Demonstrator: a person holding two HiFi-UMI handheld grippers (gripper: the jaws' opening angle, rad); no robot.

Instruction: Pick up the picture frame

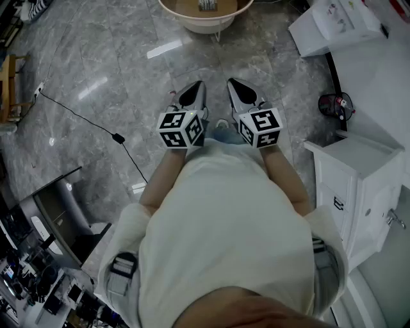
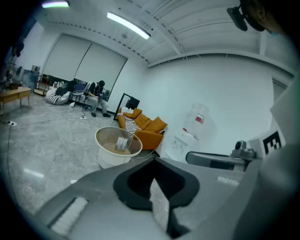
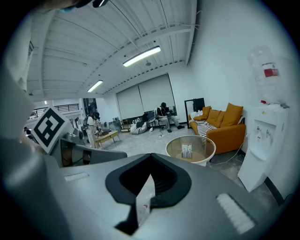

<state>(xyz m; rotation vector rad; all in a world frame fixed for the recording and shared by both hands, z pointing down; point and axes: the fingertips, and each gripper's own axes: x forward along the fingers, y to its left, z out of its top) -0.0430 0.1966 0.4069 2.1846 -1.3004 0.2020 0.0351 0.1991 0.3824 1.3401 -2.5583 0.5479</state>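
Marble floor (image 1: 96, 64), grey and glossy, fills most of the head view. A person in a white shirt (image 1: 224, 224) holds the left gripper (image 1: 194, 93) and the right gripper (image 1: 242, 95) side by side, close to the body. Both point forward and a little downward.

In the left gripper view, the left gripper (image 2: 153, 164) has its jaws pressed together, tips meeting, with nothing between them. The right gripper view shows the same for the right gripper (image 3: 151, 159): jaws together, pinching nothing.

The picture frame (image 1: 206, 5) stands upright on a round table (image 1: 192, 25) with a white rim and a tan top, at the upper edge of the head view. It is straight ahead of the two grippers and well apart from both. The left gripper view shows the frame (image 2: 123, 143) near the middle of the table (image 2: 105, 157), beyond the jaw tips. The right gripper view shows it (image 3: 186, 151) on the table (image 3: 206, 149) too, above and to the right of the tips.

An orange sofa (image 2: 145, 126) stands behind the table, and a water dispenser (image 3: 265, 136) stands against the white wall. A white cabinet (image 1: 352, 186) stands at the person's right. A black cable (image 1: 90, 118) runs across the floor on the left.
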